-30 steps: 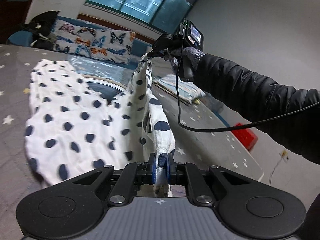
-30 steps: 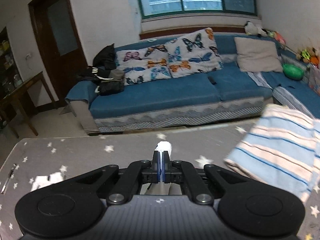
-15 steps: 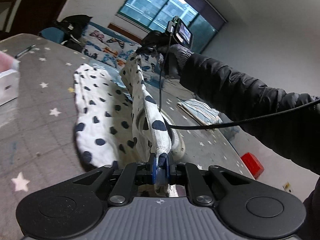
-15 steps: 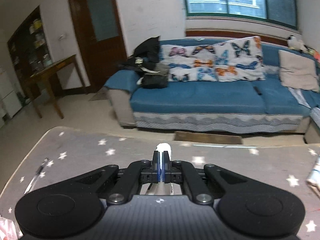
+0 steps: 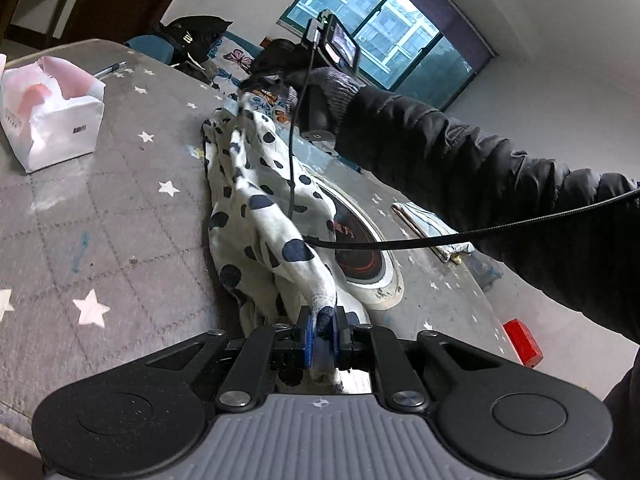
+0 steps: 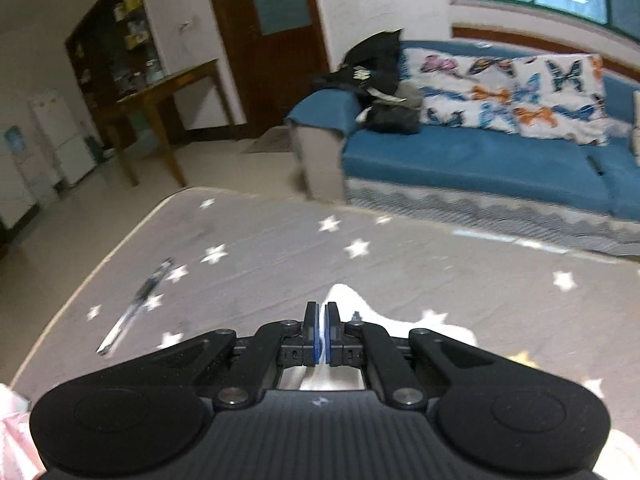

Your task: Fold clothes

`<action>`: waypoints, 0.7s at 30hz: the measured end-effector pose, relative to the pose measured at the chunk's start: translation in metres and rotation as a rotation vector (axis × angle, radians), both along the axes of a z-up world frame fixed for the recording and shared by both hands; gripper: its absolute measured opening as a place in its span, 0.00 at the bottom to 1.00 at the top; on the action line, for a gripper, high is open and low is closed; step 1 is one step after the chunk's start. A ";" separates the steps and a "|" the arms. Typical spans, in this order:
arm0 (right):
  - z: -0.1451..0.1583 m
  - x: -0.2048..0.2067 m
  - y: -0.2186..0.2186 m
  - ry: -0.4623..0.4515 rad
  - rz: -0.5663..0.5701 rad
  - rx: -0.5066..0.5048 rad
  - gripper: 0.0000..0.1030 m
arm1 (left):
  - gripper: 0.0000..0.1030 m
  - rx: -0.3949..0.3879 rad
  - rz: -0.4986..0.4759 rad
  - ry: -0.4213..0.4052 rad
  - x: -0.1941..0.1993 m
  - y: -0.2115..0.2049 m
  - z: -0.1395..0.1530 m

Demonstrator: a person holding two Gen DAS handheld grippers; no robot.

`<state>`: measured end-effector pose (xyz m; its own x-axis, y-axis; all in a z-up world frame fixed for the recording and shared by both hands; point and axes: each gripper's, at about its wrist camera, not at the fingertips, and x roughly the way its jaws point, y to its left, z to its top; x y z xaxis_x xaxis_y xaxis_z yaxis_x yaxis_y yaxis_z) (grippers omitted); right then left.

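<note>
A white garment with dark blue dots lies bunched in a long strip on the grey star-print table. My left gripper is shut on its near corner, low over the table's front edge. At the strip's far end my right gripper, held in a gloved hand with a black sleeve, pinches the other corner. In the right wrist view the right gripper has a thin sliver of white cloth between its pads, and its jaws are starting to open. More white cloth lies on the table just past them.
A white and pink tissue pack and a pen lie on the table's left side. A round cooker plate is set in the table, with a folded striped cloth beyond. A blue sofa stands behind.
My right gripper swept left and down across the table, carrying its corner over the garment, which went from spread flat to a narrow strip. My left gripper shifted a little and rolled.
</note>
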<state>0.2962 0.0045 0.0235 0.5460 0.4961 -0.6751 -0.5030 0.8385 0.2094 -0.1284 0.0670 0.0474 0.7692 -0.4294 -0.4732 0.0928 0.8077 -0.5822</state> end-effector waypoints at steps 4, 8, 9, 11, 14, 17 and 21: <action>0.006 -0.002 -0.004 0.009 0.030 0.024 0.07 | 0.10 0.008 -0.016 -0.006 -0.001 -0.003 0.001; 0.012 -0.002 -0.009 -0.011 0.065 -0.057 0.08 | 0.10 0.017 -0.019 -0.003 0.001 -0.002 -0.002; 0.013 -0.002 -0.010 -0.014 0.073 -0.080 0.08 | 0.10 0.017 -0.016 0.001 0.001 -0.001 -0.003; 0.009 -0.004 -0.013 -0.001 0.083 -0.126 0.08 | 0.10 0.012 -0.011 0.005 0.000 0.000 -0.004; -0.006 -0.009 -0.008 0.042 0.123 -0.170 0.08 | 0.10 0.008 -0.009 0.012 0.000 0.000 -0.005; -0.023 -0.015 0.001 0.063 0.154 -0.197 0.08 | 0.10 0.014 -0.011 0.022 0.000 -0.002 -0.005; -0.037 -0.034 0.013 0.090 0.214 -0.186 0.08 | 0.11 0.033 -0.007 0.036 -0.001 -0.002 -0.004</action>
